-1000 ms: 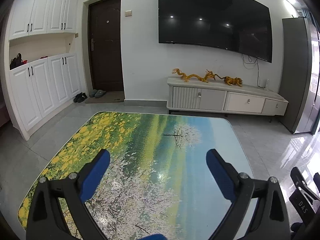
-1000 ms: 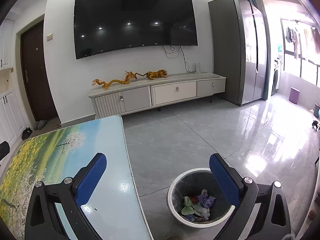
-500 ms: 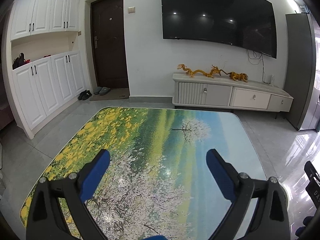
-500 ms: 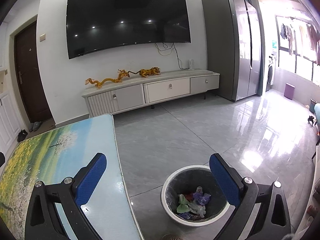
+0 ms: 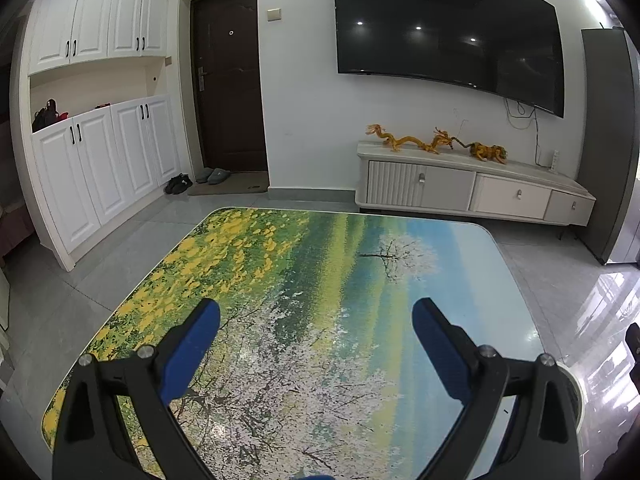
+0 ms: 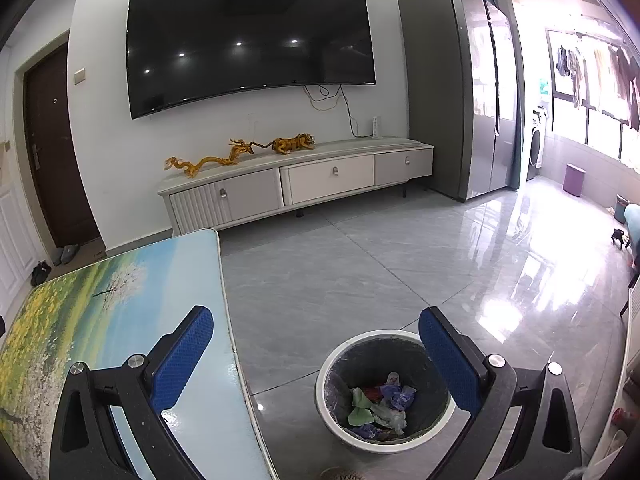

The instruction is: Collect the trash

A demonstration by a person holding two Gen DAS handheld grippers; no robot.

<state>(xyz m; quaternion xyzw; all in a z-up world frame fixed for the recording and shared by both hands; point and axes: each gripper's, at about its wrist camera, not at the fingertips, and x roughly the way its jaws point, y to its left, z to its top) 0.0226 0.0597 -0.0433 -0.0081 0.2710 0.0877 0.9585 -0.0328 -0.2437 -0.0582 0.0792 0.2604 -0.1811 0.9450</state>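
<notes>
1. Right now, you are holding the right gripper (image 6: 316, 330) with its fingers (image 6: 182, 350) spread wide and gripping nothing; the left gripper (image 5: 316, 322) is likewise gaping and empty.
2. You are looking at trash (image 6: 378, 406) lying in the bin (image 6: 326, 402), which is standing on the floor just beside the worktop (image 6: 120, 292) edge.
3. From the right gripper the bin is sitting low and slightly to the right of centre, partly behind the right finger; the left gripper is hovering over the worktop, with only the bin's rim (image 5: 576, 392) peeking past its right finger.
4. You are seeing no loose trash on the worktop in either view, so collecting is looking finished or nearly so.
5. Should more trash turn up, the right gripper is the nearer one to the bin.
</notes>
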